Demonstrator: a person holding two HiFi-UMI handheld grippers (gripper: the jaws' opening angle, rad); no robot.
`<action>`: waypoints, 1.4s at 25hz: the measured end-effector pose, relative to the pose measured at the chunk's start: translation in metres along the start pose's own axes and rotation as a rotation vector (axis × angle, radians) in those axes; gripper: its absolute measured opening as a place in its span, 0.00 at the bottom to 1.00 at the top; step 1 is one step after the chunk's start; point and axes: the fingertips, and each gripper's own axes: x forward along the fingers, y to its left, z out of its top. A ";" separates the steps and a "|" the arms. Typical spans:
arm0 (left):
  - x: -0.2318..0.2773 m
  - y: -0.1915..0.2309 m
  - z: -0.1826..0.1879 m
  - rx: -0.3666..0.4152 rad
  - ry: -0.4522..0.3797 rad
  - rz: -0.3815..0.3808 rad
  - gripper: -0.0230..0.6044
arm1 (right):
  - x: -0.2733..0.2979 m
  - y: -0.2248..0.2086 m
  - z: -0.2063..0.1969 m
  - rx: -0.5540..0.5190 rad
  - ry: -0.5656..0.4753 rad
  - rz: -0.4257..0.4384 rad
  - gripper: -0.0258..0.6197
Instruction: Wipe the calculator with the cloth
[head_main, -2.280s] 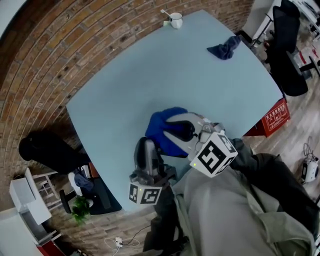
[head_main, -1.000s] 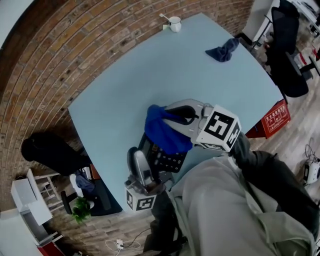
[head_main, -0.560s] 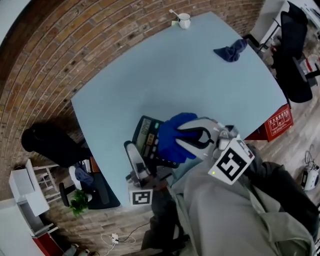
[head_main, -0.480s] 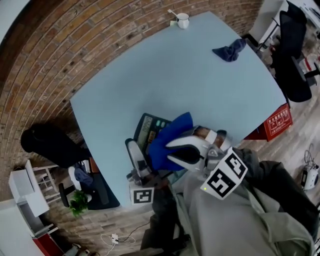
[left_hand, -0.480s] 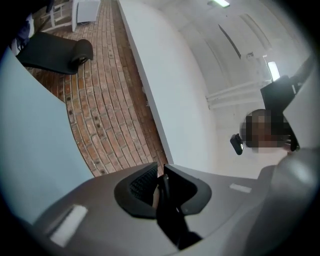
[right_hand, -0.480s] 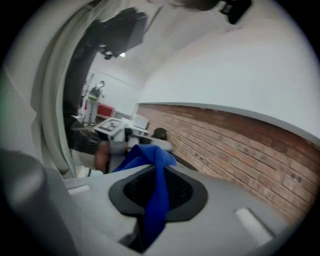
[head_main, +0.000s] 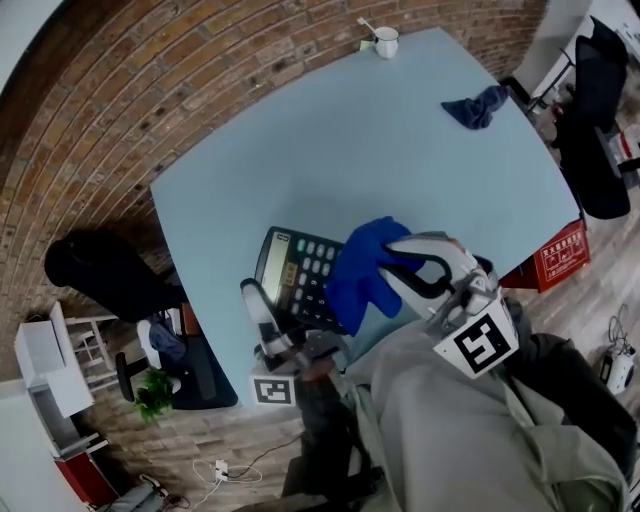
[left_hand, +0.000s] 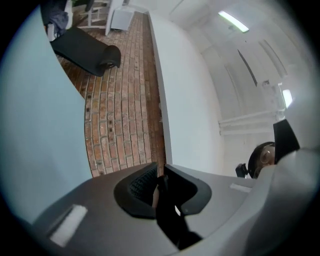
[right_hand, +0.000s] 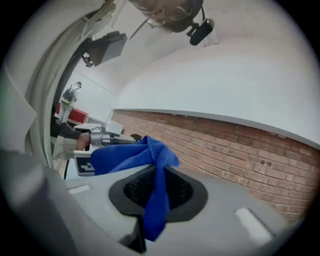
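**Cloth (head_main: 362, 272) shifted right, calculator (head_main: 297, 277) keys uncovered**

Head view: the calculator is held tilted over the table (head_main: 330, 150) edge by the left gripper (head_main: 265, 305), and the cloth is pressed on its right side by the right gripper (head_main: 388, 262). Left gripper view: the calculator's thin dark edge (left_hand: 167, 215) is pinched. Right gripper view: the cloth (right_hand: 150, 165) is clamped between the jaws.

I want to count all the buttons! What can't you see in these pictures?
The black calculator: right side covered by the bright blue cloth, head view.
Its screen numbers: too small, head view.
Inside the white cup: too small, head view.
Left gripper view: only the calculator's dark edge shows.
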 end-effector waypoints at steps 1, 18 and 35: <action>0.000 0.002 0.003 -0.026 -0.020 0.003 0.11 | -0.004 0.014 0.008 0.002 -0.033 0.036 0.12; -0.004 0.009 0.008 -0.300 -0.121 -0.063 0.11 | -0.015 0.022 0.039 0.207 -0.253 0.034 0.13; 0.004 -0.016 -0.045 -0.468 0.010 -0.186 0.10 | 0.015 0.022 0.018 0.659 -0.354 0.129 0.13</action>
